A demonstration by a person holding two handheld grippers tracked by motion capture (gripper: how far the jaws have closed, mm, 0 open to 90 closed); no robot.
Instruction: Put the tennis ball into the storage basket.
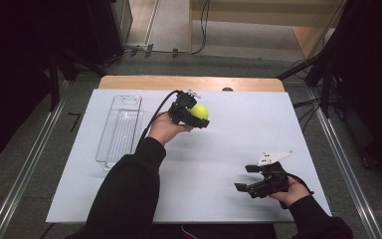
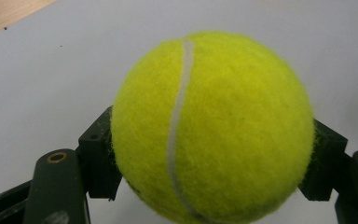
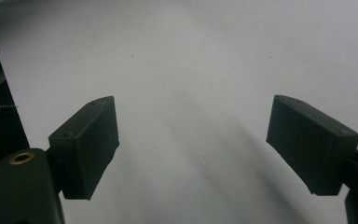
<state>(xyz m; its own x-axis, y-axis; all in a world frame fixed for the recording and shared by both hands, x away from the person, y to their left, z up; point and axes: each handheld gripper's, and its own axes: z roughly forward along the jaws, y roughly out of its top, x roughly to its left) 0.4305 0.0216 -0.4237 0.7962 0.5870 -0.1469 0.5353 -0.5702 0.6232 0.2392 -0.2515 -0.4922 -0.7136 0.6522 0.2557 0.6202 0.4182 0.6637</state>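
Your sleeves come in at the bottom of the high view, dark fabric over a white, matte bench (image 1: 219, 149) with a wooden strip along its far edge. Up there your left hand-held gripper (image 1: 195, 115) is clamped on a tennis ball (image 1: 199, 111), which is lifted clear of the bench near its middle, right of a clear, ribbed plastic tray (image 1: 119, 130) that is long and rectangular. Your right hand-held gripper (image 1: 246, 178) sits low at the near right, well apart from the ball, with a grey three-cornered plate on top.

From the left gripper view, the tennis ball (image 2: 213, 127) is fuzzy yellow-green felt, round, with one pale curved seam running down it; the blocky black pads (image 2: 98, 158) press its two sides.

From the right gripper view, your right hand-held gripper (image 3: 191, 149) has its jaws spread wide, holding nothing, with smooth white bench (image 3: 191, 56) between the square black pads.
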